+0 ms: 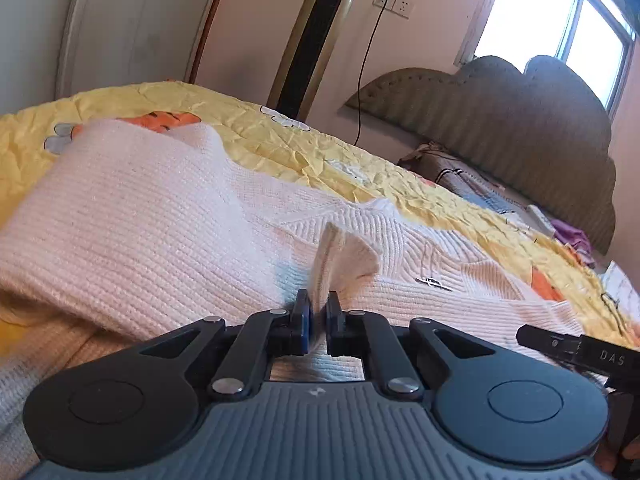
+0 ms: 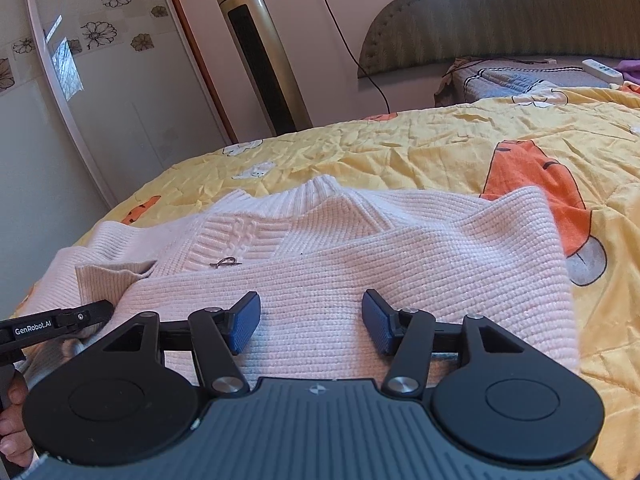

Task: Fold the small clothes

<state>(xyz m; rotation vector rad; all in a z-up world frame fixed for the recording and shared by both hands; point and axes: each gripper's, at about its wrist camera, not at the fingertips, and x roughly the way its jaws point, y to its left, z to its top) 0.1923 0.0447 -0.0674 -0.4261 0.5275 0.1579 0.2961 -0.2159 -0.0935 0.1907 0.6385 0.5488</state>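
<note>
A pale pink knitted sweater (image 1: 160,220) lies spread on the yellow bedspread (image 1: 320,148), with one side folded over its front. My left gripper (image 1: 318,312) is shut on a pinched-up fold of the sweater's fabric. In the right wrist view the same sweater (image 2: 400,248) fills the foreground, collar at the far edge. My right gripper (image 2: 312,316) is open and empty, just above the folded-over part. The right gripper's side shows at the lower right of the left wrist view (image 1: 576,346).
The yellow bedspread (image 2: 400,148) has orange cartoon prints. A gold tower fan (image 2: 260,48) stands beyond the bed by a wardrobe door (image 2: 100,80). A padded headboard (image 1: 520,120), a pillow and a white remote (image 2: 602,70) lie at the bed's far end.
</note>
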